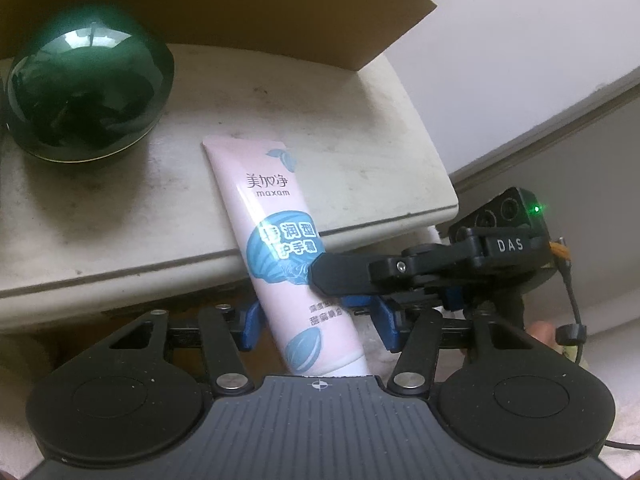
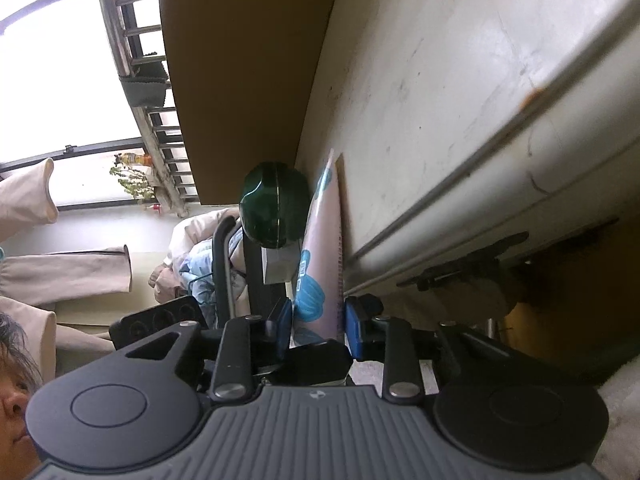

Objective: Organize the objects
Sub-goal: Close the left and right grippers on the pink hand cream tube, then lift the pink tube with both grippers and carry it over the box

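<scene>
A pink hand-cream tube (image 1: 272, 208) with blue print leans with its flat end on the white table top (image 1: 360, 120) and its cap end down off the edge. My left gripper (image 1: 316, 320) stands open around its lower part, the left pad at the tube's edge and a gap on the right. My right gripper (image 1: 340, 288) comes in from the right, shut on the tube's middle. In the rolled right wrist view, both blue pads of the right gripper (image 2: 319, 320) press the tube (image 2: 324, 248). A glossy dark green dome (image 1: 88, 92) sits on the table to the left.
A brown cardboard sheet (image 1: 240, 0) stands along the back of the table. The green dome (image 2: 272, 208) is just beyond the tube in the right wrist view. A window railing (image 2: 152, 120), hanging pale clothes (image 2: 68, 276) and a person's head (image 2: 16, 380) lie beyond.
</scene>
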Demonstrator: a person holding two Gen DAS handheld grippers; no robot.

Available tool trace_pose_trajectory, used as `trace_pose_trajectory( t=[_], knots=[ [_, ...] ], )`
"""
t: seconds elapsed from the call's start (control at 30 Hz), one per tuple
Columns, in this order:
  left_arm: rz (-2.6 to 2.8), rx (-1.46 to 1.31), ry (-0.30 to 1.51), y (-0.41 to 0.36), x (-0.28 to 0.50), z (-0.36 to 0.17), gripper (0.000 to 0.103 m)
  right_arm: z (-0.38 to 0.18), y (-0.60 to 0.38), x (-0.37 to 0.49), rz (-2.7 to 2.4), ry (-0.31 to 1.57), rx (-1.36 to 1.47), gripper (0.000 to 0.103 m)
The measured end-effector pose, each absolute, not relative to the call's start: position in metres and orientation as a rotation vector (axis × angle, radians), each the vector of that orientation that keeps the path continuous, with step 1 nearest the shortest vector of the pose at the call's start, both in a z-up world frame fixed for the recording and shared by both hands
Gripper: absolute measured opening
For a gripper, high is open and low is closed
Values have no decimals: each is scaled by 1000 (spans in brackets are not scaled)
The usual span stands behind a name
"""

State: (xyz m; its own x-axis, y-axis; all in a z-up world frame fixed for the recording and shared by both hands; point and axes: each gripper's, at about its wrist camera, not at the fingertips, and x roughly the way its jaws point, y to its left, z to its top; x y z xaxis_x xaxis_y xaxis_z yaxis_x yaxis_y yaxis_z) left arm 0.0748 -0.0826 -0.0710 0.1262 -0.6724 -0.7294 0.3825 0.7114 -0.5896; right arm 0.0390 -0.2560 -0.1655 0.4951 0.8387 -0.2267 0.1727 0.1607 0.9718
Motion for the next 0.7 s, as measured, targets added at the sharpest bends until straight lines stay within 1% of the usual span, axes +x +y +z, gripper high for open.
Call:
trace_pose_trajectory(
  t=[0.23, 0.7],
  knots=[
    [-784, -279, 1235, -88, 75, -74, 51, -170, -257, 43, 590, 983, 1374, 39],
    [-777, -209, 1176, -96, 69, -63, 51, -169, -255, 37, 592, 887, 1399, 37]
  ],
)
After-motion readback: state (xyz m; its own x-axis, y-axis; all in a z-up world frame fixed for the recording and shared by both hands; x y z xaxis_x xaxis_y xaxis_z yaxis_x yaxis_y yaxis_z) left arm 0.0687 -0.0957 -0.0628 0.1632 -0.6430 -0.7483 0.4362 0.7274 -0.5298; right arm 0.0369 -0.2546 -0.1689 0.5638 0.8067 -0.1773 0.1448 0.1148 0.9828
